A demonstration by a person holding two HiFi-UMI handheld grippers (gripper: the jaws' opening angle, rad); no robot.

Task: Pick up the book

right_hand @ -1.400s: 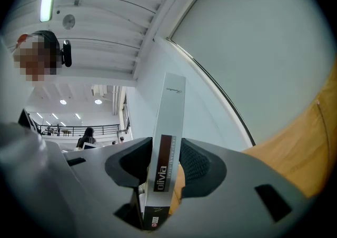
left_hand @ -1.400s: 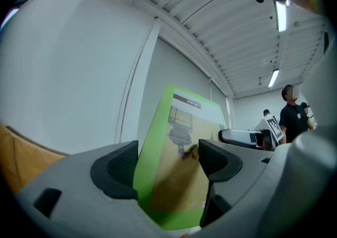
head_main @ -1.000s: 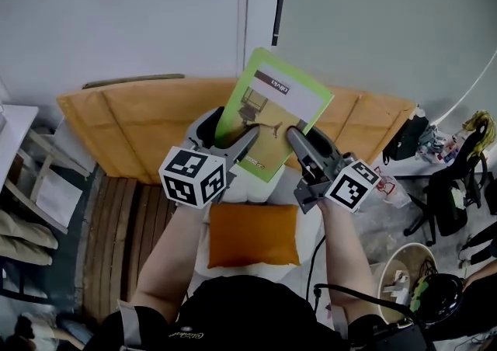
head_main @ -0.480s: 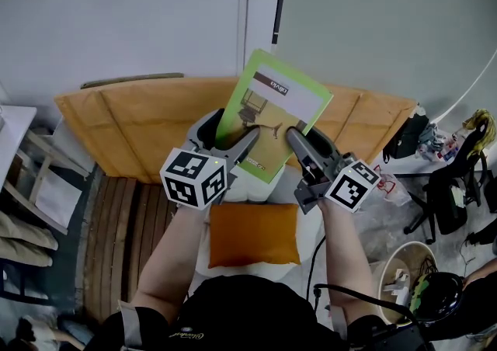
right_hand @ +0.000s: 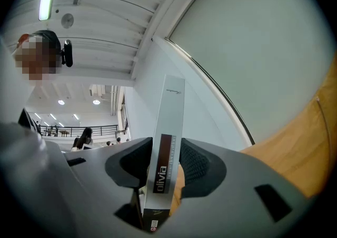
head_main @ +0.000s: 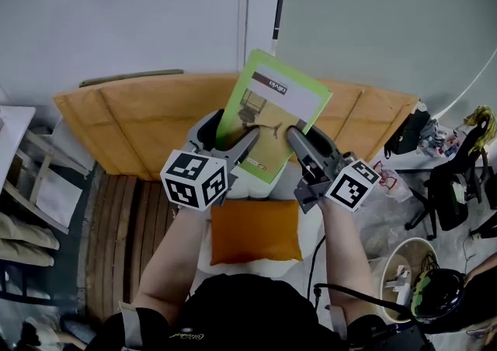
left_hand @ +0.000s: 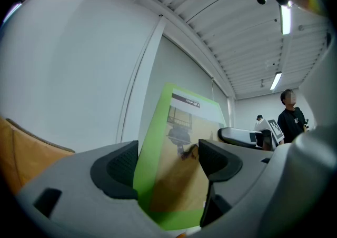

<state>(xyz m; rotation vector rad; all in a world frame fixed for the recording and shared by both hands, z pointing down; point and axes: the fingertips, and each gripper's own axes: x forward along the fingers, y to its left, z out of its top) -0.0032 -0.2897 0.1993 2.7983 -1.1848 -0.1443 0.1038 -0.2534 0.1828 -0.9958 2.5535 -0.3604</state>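
A book (head_main: 273, 105) with a green cover and a grey spine reading "olivia" is held up in the air in front of the wall, tilted to the right. My left gripper (head_main: 229, 133) is shut on its lower left corner, one finger behind the book and one across the cover. In the left gripper view the cover (left_hand: 176, 147) fills the gap between the pads. My right gripper (head_main: 305, 138) is shut on its lower right edge. The right gripper view shows the spine (right_hand: 167, 126) clamped between both pads.
An orange upholstered backrest (head_main: 124, 116) runs below the wall, with an orange cushion (head_main: 255, 231) under my hands. Wooden slats (head_main: 128, 225) and a chair (head_main: 39, 194) lie at left. A round basket (head_main: 404, 276) and bags (head_main: 408, 136) are at right. People stand far off.
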